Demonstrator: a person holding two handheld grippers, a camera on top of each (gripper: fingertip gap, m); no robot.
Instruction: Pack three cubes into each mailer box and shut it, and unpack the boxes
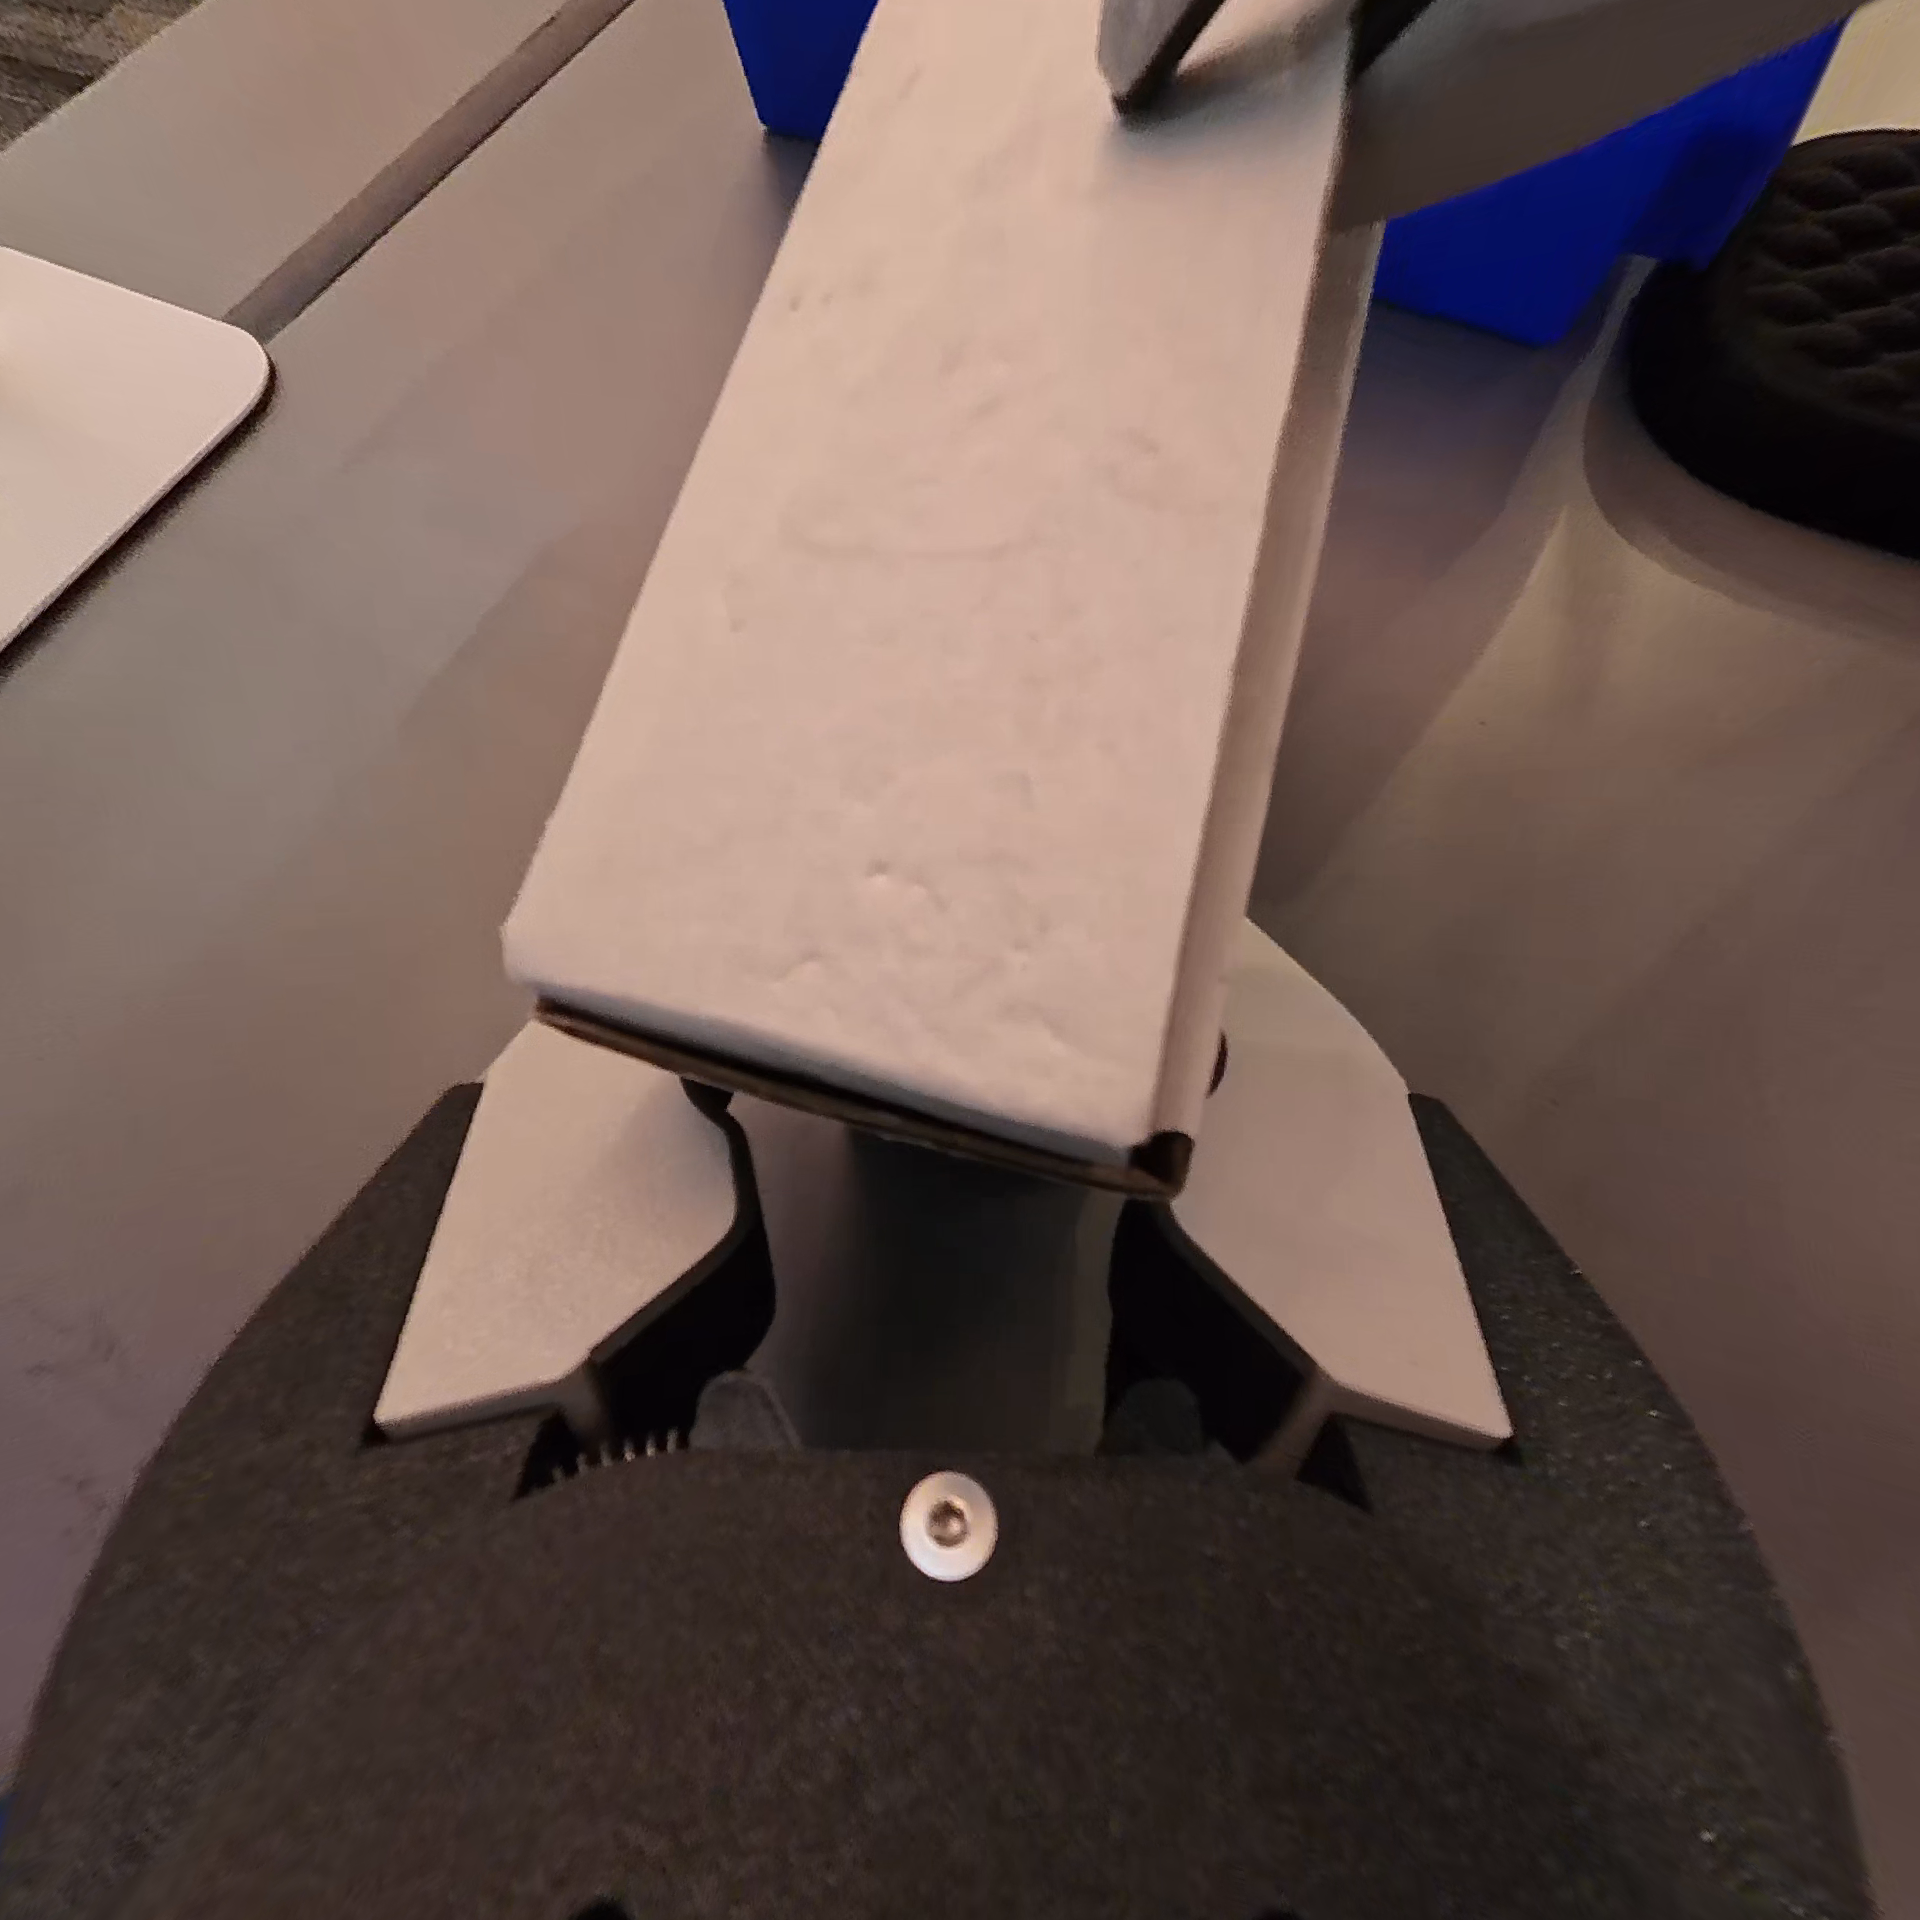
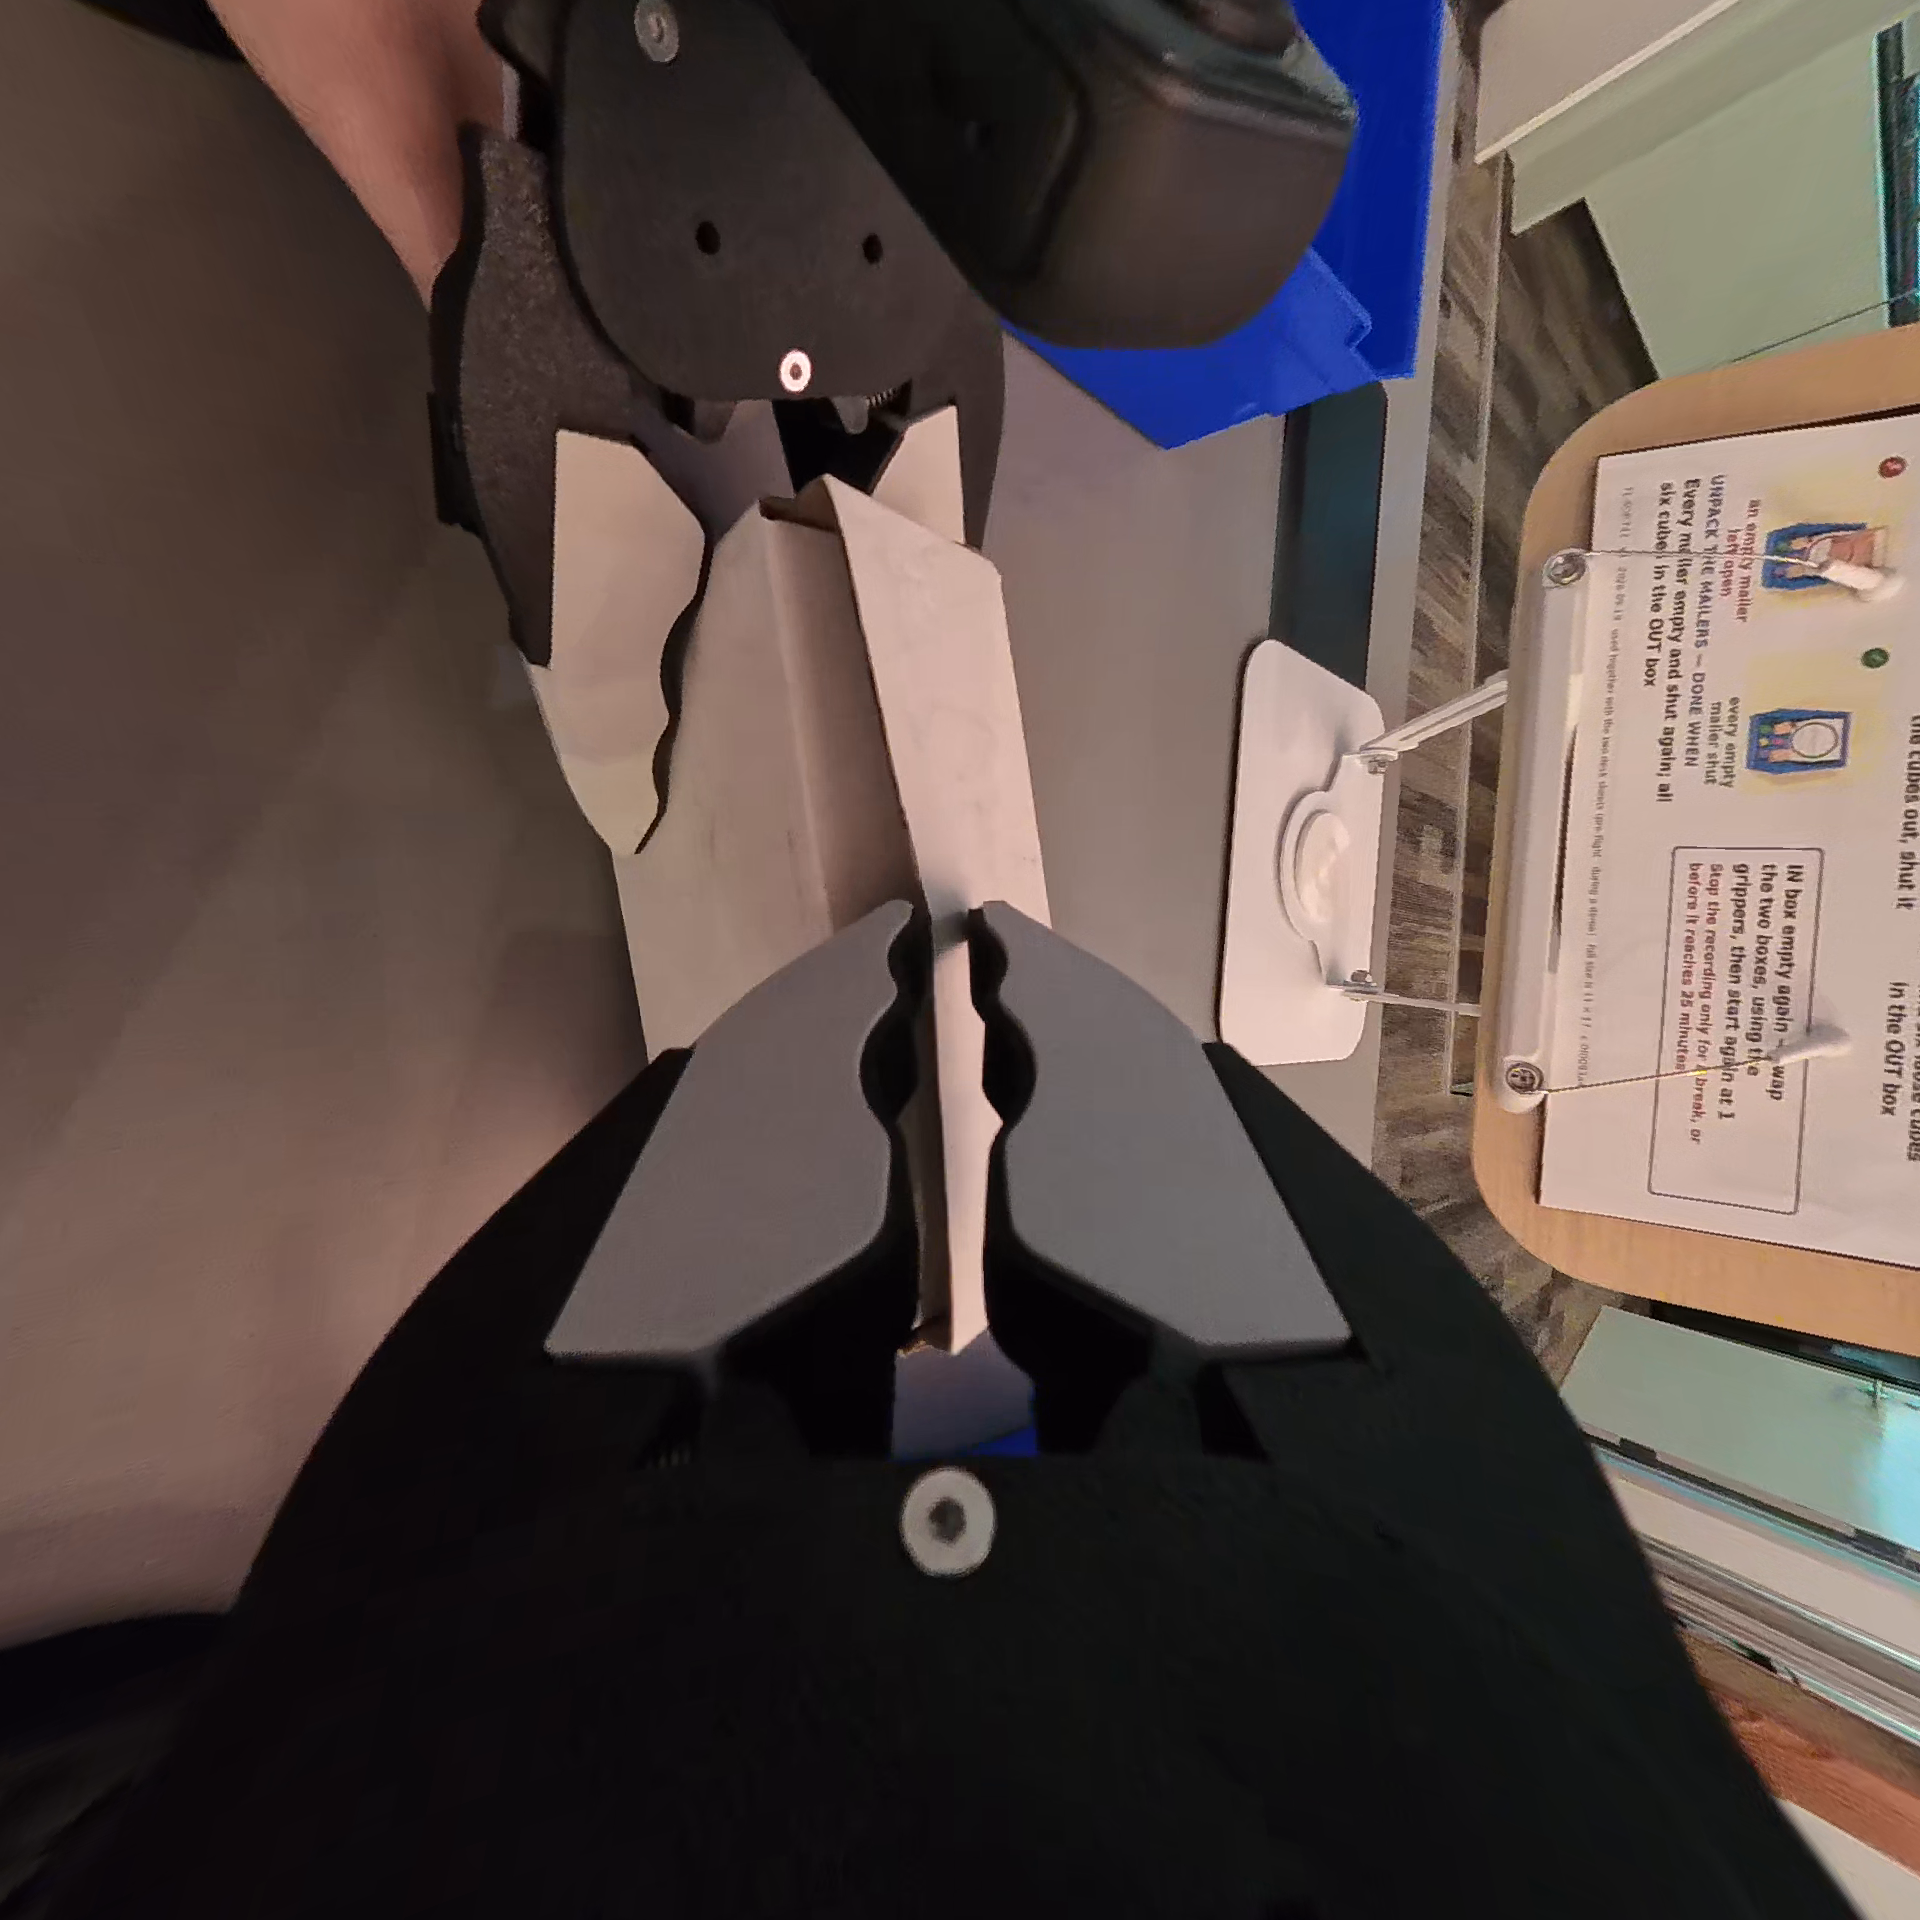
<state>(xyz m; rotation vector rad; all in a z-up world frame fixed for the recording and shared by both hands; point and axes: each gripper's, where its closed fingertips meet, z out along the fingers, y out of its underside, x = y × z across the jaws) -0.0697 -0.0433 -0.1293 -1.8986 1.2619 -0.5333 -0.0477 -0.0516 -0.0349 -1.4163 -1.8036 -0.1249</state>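
Left gripper point(image 1: 940, 1101): black textured body with grey fingers, spread wide; the near end of the mailer box is set between them, and whether the pads actually press on the cardboard cannot be told, the contact being hidden beneath the box

Mailer box point(image 1: 966, 582): white, long and narrow, lid shut, surface dented; held above the table point(image 1: 364, 831), running from the left gripper away toward the far right, brown cardboard edge exposed at the near end

Right gripper point(image 2: 948, 1023): black body, grey scalloped fingers, almost closed, a thin white edge of the mailer box point(image 2: 790, 727) pinched between them; in the left wrist view its fingers are seen at the far end of the box. In the right wrist view the left gripper point(image 2: 810, 488) is seen at the opposite, far end of the box, fingers apart on either side of it

Table: grey, smooth; the box is lifted clear of it

White stand base point(image 1: 94, 416): flat, rounded corners, on the table at the left

Black mesh pad point(image 1: 1808, 343): at the right, on the table

Blue bin point(image 1: 1507, 239): far side of the table, behind the box, partly hidden

Wooden board with printed sheet point(image 2: 1704, 831): beyond the table edge in the right wrist view, behind the white stand base point(image 2: 1299, 862)
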